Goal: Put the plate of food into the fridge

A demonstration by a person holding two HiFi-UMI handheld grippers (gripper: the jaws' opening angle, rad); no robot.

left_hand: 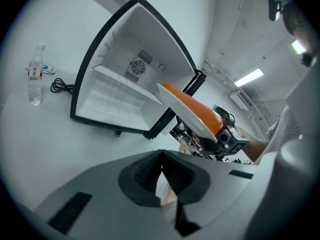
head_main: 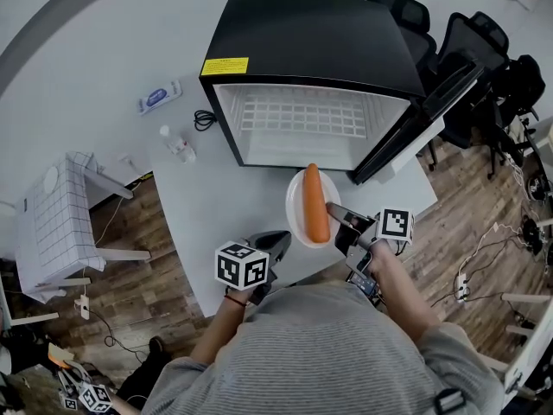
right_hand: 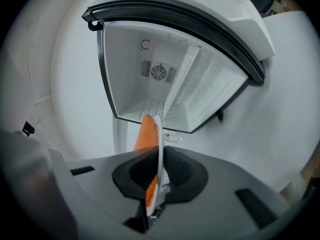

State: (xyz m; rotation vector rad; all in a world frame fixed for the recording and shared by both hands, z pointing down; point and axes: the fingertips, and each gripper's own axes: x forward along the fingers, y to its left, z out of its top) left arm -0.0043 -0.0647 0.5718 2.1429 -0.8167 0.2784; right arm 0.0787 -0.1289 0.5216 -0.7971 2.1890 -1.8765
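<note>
Our right tool [head_main: 339,215] clamps the white plate [head_main: 295,207] by its rim, carrot [head_main: 315,204] aboard, open fridge [head_main: 311,59] at twelve o'clock; our left tool [head_main: 275,242] seems closed, empty.

Fridge [head_main: 311,50]: on your bench [head_main: 207,206], facing you.
Plate [head_main: 294,210]: before it, carrot [head_main: 316,204] on top.
Bottle [head_main: 180,146]: left of fridge.
</note>
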